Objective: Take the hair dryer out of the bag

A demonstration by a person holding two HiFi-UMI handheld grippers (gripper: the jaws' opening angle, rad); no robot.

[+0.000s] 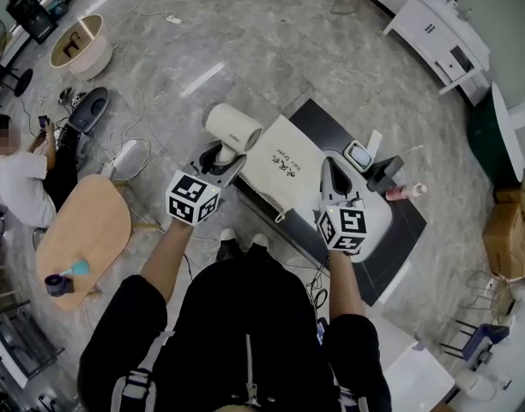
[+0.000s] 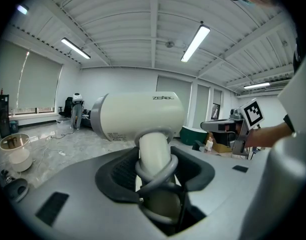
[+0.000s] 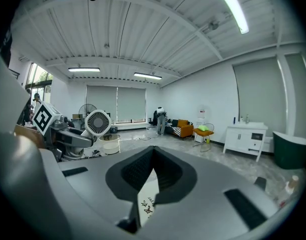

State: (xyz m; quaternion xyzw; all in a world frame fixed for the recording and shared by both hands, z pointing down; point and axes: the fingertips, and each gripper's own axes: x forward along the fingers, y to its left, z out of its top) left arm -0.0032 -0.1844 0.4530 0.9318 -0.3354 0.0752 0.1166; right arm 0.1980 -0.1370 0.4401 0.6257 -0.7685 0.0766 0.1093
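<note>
The cream hair dryer [image 1: 232, 130] is held up in the air, outside the bag, its barrel pointing left. My left gripper [image 1: 220, 155] is shut on its handle [image 2: 154, 154], which has a grey cord loop [image 2: 160, 173] wound round it. The cream cloth bag [image 1: 284, 166] with dark print lies flat on the black table [image 1: 400, 226]. My right gripper [image 1: 329, 168] is shut on the bag's right edge; printed fabric [image 3: 147, 200] shows pinched between its jaws [image 3: 152, 176]. In the right gripper view the dryer's round intake grille [image 3: 97, 122] faces the camera.
On the black table beyond the bag lie a small white device [image 1: 359, 155], a black block [image 1: 384, 172] and a pink bottle [image 1: 407, 191]. A wooden oval table [image 1: 81, 226] stands left, with a seated person [image 1: 18, 178] behind it. A white cabinet [image 1: 438, 28] is far right.
</note>
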